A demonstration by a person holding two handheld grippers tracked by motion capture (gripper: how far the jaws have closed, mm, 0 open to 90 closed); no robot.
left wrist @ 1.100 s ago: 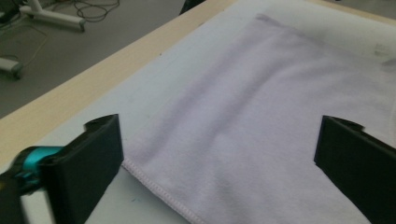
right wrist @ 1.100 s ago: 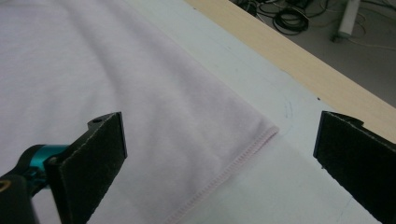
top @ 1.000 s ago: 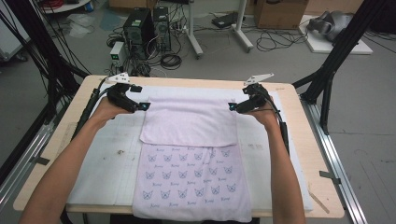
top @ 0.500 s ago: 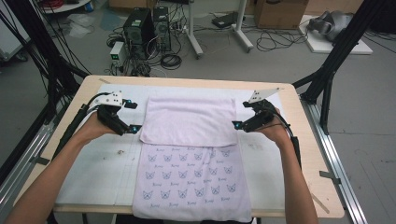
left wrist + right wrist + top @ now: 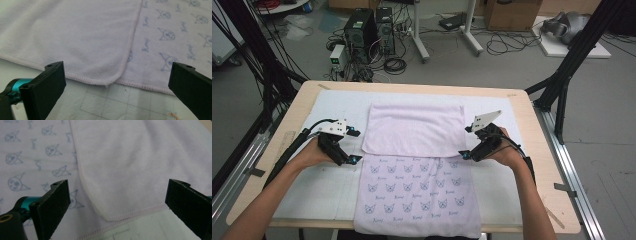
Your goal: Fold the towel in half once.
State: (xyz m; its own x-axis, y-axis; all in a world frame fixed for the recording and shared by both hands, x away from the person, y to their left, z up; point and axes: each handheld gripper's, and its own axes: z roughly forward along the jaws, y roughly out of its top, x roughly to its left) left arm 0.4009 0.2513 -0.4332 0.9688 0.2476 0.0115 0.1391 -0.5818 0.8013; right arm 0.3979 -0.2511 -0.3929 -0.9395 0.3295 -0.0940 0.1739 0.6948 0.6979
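High view: your table [image 5: 302, 107] carries a white mat [image 5: 337, 102], and on the mat lies the towel [image 5: 417, 197], pale lilac, printed with small cat faces. Its far part is folded back toward you, so a plain flap [image 5: 414, 129] covers the far half and the printed side shows on the near half, which runs down to the table's near edge. The flap's free edge crosses the towel roughly midway.

Your left gripper [image 5: 346, 159] sits at the left end of that edge, just beside the towel, with your left hand [image 5: 312, 154] behind it on the mat. Your right gripper [image 5: 468, 154] sits at the right end, with your right hand [image 5: 504, 152] behind it.

Left gripper view: your jaws stand wide apart with nothing between them, and the flap's rounded corner [image 5: 111, 79] lies on the printed layer ahead of the gap, the gridded mat [image 5: 105, 105] below it.

Right gripper view: these jaws are spread wide as well, gripping nothing, and the flap's other corner [image 5: 110, 216] lies flat between and beyond them, apart from both jaws.
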